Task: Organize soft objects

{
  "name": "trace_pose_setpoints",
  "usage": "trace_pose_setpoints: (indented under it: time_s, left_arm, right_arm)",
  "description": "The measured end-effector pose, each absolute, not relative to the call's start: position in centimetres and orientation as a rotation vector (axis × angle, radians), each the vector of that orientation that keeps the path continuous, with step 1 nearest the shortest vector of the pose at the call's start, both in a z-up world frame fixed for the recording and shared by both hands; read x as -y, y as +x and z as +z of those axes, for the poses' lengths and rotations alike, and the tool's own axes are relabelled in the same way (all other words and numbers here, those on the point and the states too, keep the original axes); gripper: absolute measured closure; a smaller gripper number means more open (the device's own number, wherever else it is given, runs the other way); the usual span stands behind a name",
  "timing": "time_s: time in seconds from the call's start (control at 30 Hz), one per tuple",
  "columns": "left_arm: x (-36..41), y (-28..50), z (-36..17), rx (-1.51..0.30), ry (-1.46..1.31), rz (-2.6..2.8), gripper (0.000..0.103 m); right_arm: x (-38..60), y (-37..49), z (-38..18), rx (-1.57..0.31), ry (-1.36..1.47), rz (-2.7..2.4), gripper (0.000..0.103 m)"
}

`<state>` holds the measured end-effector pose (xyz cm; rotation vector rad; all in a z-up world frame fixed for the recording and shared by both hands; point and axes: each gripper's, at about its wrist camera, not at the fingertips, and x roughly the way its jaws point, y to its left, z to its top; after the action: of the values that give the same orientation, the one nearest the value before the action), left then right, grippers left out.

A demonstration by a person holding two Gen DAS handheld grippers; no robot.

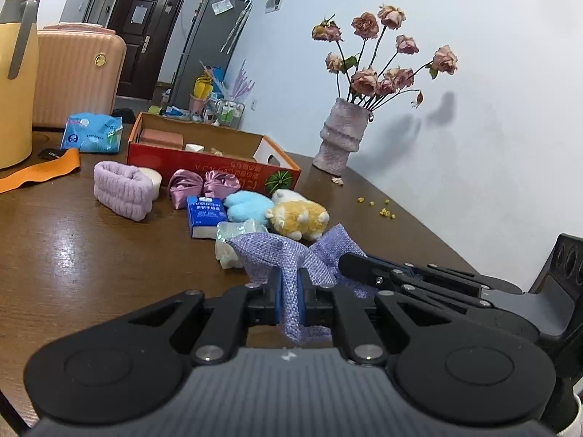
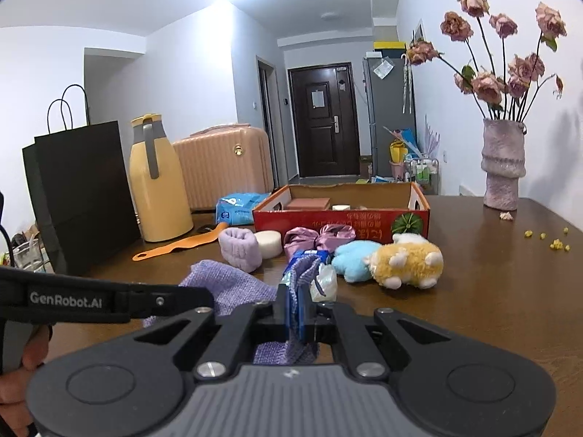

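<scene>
Both tongs are clamped on one lilac knitted cloth [image 1: 291, 291]: the left gripper [image 1: 290, 298] pinches a fold of it between its blue pads, and the right gripper [image 2: 297, 313] is closed on another edge of the same cloth [image 2: 233, 284], which hangs between the two just above the near part of the wooden table [image 1: 91, 255]. Judging by how things lie, the sorting is at an early stage: the open red cardboard box [image 1: 218, 156] at the back holds only a pinkish block and a few small pale items, while most soft things still sit loose in front of it. These are a lilac terry headband [image 1: 122, 189], a pink satin bow [image 1: 204, 185], a blue plush toy [image 1: 247, 205], a yellow-and-white plush toy [image 1: 297, 218], a blue tissue pack [image 1: 206, 216] and a crinkly clear packet [image 1: 233, 244]. Stretched from one gripper to the other, the cloth's long axis runs roughly left to right across the table edge, sagging and bunched in the middle, with a loose corner poking up toward the box. It probably needs folding or carrying to the box next.
</scene>
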<state>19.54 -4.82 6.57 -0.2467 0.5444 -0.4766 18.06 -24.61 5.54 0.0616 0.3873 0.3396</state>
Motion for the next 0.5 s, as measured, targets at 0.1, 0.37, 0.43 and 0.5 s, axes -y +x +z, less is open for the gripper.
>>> trace_pose_setpoints:
  time_s: [0.1,0.37,0.43,0.5]
  left_arm:
    - [4.7,20.7,7.0,-0.534,-0.245,-0.481,0.094]
    - [2.7,35.6,10.7,-0.510,-0.243,-0.493,0.094]
    - [2.2,40.8,11.2,-0.533,-0.239,-0.474,0.094]
    - [1.7,46.0,11.1,-0.565,-0.226,-0.423,0.094]
  right_arm:
    - [24.5,19.4,6.2,-0.385,0.052,0.345,0.099]
    - [22.6,34.4,10.4,-0.328,0.013,0.372,0.099]
    - [21.7,39.8,11.1,-0.357,0.019,0.381,0.099]
    - [20.4,45.4,11.1,-0.405,0.026,0.389,0.099]
